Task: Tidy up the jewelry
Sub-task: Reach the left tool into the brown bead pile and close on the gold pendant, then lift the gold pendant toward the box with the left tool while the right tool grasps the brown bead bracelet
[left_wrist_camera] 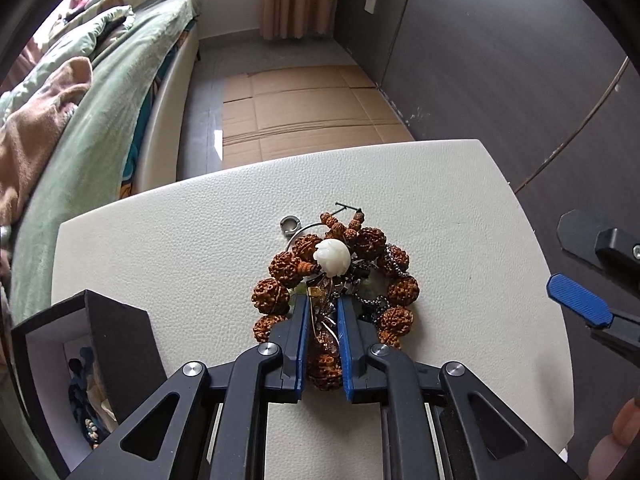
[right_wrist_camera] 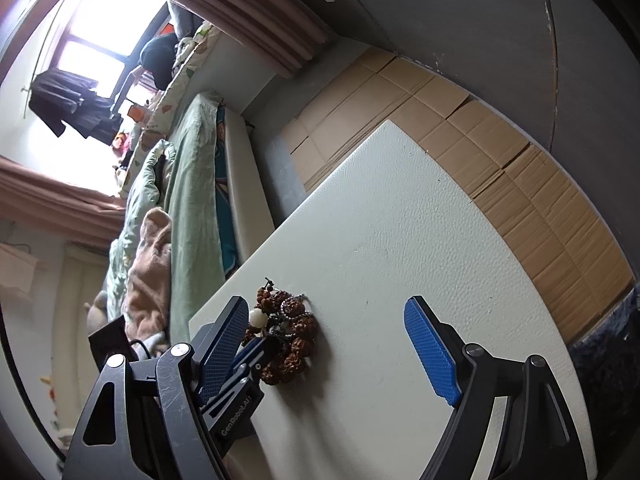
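1. Fingers of our left gripper [left_wrist_camera: 322, 312] reach into the middle of the jewelry pile [left_wrist_camera: 340, 280], narrowed around a tangle of small metal pieces; we cannot tell for sure from the left wrist view whether the blue pads truly pinch it.
2. Our right gripper [right_wrist_camera: 326, 344] is spread wide and holds nothing, hanging to the right of the pile, well apart from it.
3. Our pile lies on the white table [left_wrist_camera: 460, 208]: a bracelet of knobbly brown beads [left_wrist_camera: 394, 320] rings it, with a white carved bead [left_wrist_camera: 332, 251] on the far side and a dark chain [left_wrist_camera: 370, 302] across its right part.
4. Only the left wrist view shows the small silver ring [left_wrist_camera: 289, 225] just beyond the pile's far left edge, and the open black box [left_wrist_camera: 86, 364] left of the pile, with dark items inside.
5. Only the right wrist view shows the window [right_wrist_camera: 96, 24] and hanging dark clothes [right_wrist_camera: 68, 100], far beyond the pile; both show the green bed [left_wrist_camera: 100, 120] and the flattened cardboard [left_wrist_camera: 304, 108].
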### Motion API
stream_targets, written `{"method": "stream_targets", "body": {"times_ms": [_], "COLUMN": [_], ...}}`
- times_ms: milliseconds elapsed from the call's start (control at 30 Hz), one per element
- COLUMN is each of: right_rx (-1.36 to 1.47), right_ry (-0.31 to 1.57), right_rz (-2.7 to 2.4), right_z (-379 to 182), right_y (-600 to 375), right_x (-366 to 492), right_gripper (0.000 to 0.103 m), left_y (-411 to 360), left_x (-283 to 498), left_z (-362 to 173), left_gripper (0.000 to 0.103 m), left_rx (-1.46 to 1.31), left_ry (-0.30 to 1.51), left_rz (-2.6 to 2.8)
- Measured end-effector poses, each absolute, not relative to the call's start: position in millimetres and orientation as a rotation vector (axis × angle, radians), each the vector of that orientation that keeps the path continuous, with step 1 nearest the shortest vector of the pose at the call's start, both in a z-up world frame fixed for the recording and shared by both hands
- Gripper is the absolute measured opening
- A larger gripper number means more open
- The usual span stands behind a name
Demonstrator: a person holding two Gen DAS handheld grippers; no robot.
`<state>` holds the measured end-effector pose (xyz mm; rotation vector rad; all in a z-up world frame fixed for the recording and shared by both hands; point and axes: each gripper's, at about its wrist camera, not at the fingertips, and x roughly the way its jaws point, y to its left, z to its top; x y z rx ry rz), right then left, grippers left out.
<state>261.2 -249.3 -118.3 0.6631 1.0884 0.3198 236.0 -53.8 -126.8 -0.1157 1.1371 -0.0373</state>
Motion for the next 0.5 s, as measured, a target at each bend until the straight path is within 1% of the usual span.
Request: {"method": "stream_targets", "body": {"times_ms": [100, 133, 200, 300, 500], "right_rx": [0.664, 0.664, 0.658, 0.636, 0.578], "right_ry": [1.094, 1.098, 1.110, 1.128, 1.160], "right_rz": [0.336, 0.343, 0.353, 0.368, 0.392], "right_z": [-120.7, -121.4, -124.1, -127.4, -135.5], "right_y": [-248.1, -246.7, -242.6, -232.8, -211.6], "right_x": [261.2, 262.0, 263.1, 264.7, 266.0], "right_gripper": [0.080, 0.078, 0.075, 0.068, 0.061], "left_y": [-49.2, -47.7, -45.9, -42.8, -30.8], "left_x": [233.7, 232.6, 231.0, 228.1, 222.7], "left_z": [-120.3, -116.4, -109.7, -101.3, -86.3], "left_gripper": [0.012, 0.012, 0.012, 0.012, 0.012], "left_rx": [-0.145, -0.152, -0.167, -0.197, -0.266], "left_ry": [1.122, 1.112, 1.096, 1.077, 1.044], "left_rz": [-0.049, -0.054, -0.064, -0.084, -0.120]}}
